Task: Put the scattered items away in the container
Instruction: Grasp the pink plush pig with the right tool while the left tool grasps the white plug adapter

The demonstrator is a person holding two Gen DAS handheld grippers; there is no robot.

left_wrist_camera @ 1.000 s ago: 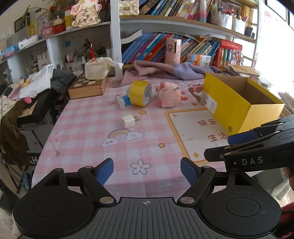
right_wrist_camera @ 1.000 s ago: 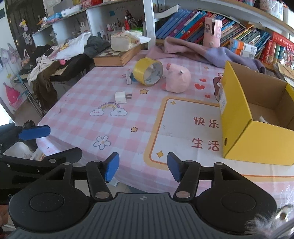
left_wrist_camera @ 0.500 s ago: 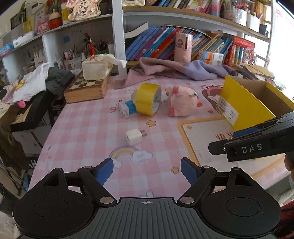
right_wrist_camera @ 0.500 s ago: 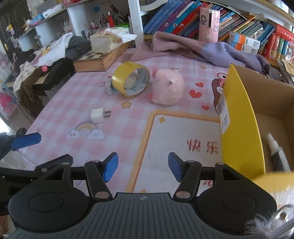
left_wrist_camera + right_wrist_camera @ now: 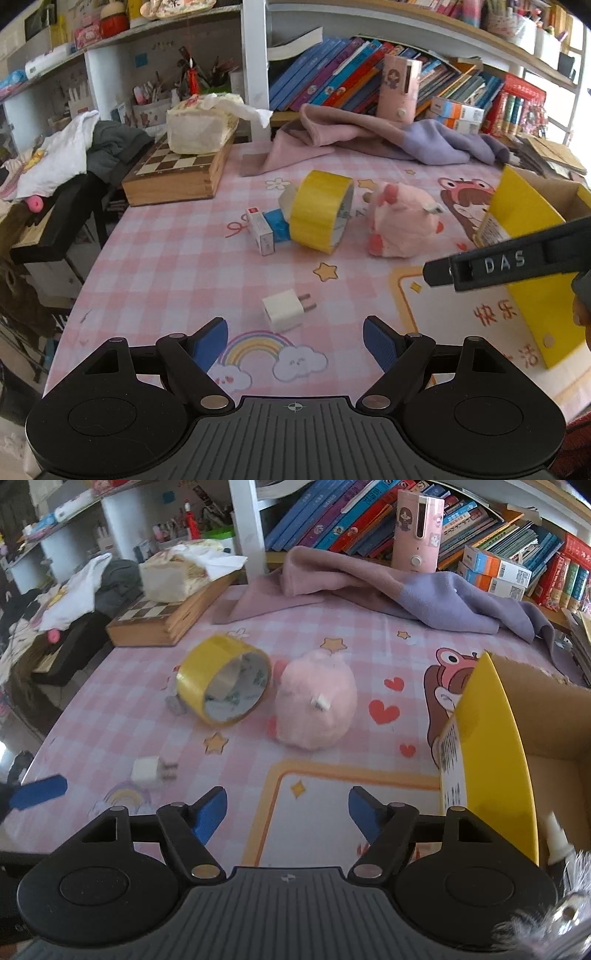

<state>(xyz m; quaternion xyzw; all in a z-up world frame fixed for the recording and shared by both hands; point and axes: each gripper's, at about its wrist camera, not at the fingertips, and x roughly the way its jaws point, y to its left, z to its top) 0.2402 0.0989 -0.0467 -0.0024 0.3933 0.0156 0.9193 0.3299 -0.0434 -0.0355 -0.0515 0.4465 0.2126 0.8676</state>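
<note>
A white charger plug [image 5: 283, 309] lies on the pink checked tablecloth just ahead of my open, empty left gripper [image 5: 295, 341]; it also shows in the right wrist view [image 5: 149, 770]. Beyond it are a yellow tape roll [image 5: 320, 217] [image 5: 223, 680], a small white and blue box [image 5: 266, 232] and a pink plush pig [image 5: 400, 220] [image 5: 314, 705]. The yellow cardboard box [image 5: 524, 236] [image 5: 491, 760] stands at the right with a white bottle [image 5: 557, 836] inside. My right gripper [image 5: 288, 814] is open and empty, facing the pig.
A wooden chess box [image 5: 173, 175] with a tissue pack [image 5: 199, 125] sits at the back left. A pink and purple cloth [image 5: 373, 138] lies along the back before the bookshelf. The table's left edge drops to a black stool with clothes [image 5: 59, 173].
Both grippers have moved forward over the table. The plug, tape and pig are closer, and the box has slid toward the right edge of both views.
</note>
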